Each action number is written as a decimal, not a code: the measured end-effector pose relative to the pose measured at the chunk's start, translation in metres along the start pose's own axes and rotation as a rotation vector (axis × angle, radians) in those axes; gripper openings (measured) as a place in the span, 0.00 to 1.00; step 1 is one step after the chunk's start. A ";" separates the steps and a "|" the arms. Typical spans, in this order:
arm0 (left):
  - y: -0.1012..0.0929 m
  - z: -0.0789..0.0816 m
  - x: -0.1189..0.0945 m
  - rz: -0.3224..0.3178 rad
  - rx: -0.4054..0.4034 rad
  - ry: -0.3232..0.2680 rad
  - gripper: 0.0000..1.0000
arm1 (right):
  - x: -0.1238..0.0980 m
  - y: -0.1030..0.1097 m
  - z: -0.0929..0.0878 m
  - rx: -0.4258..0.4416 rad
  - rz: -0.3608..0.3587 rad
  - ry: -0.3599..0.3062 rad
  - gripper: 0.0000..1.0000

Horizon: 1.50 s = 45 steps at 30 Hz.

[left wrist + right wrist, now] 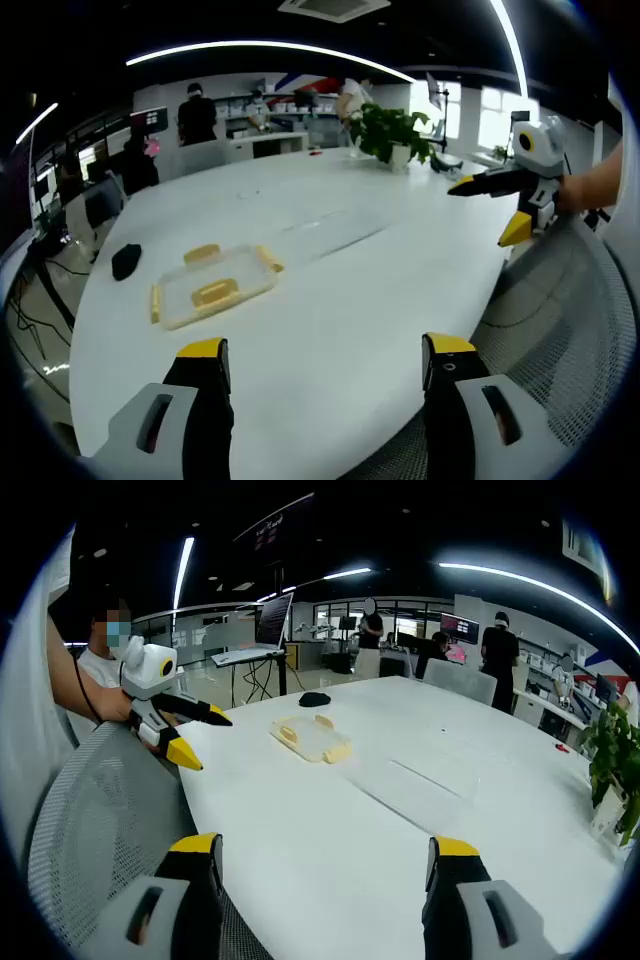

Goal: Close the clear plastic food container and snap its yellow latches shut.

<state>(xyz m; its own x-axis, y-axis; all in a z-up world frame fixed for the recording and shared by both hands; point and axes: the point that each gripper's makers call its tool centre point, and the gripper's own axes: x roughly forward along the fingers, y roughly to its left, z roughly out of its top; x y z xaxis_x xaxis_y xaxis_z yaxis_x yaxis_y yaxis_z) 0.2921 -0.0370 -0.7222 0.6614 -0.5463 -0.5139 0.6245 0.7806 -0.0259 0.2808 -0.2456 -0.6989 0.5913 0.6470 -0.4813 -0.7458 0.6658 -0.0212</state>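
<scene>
In the left gripper view the left gripper stands released, its two yellow-tipped jaws wide apart with nothing between them, above the near edge of the white desk. Ahead of its left jaw, well apart from it, the clear food container lies flat on the desk with its lid on; yellow latches show along its sides. A small black object lies on the desk beyond it. At the right edge the right gripper comes in, held by a hand, jaws spread and bare, over a grey mesh chair back. A potted plant stands at the desk's far end.

The right gripper view looks from the other side: the right gripper hangs slack-jawed and bare over the desk, the container far ahead, and the left gripper at left, held before a seated person. A laptop on a stand stands beyond.
</scene>
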 end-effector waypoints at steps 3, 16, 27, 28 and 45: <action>0.000 0.000 0.000 -0.001 -0.001 0.002 0.77 | 0.000 0.001 0.000 -0.003 0.003 0.003 0.83; 0.000 -0.001 0.000 0.002 -0.002 0.001 0.77 | 0.000 0.001 -0.001 -0.002 0.002 0.003 0.83; 0.000 0.000 -0.001 0.005 -0.006 -0.004 0.77 | 0.000 0.002 -0.002 -0.004 0.004 0.006 0.83; 0.001 0.000 0.000 0.006 -0.006 -0.004 0.77 | 0.000 0.001 -0.002 -0.005 0.004 0.005 0.83; 0.000 0.000 -0.001 0.005 -0.004 -0.004 0.77 | 0.000 0.001 -0.001 -0.005 0.005 0.003 0.83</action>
<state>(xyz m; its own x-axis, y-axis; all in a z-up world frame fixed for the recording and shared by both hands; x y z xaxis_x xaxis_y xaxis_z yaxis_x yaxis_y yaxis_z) 0.2917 -0.0367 -0.7220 0.6661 -0.5435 -0.5108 0.6195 0.7845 -0.0269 0.2792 -0.2454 -0.6996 0.5870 0.6490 -0.4839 -0.7501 0.6609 -0.0235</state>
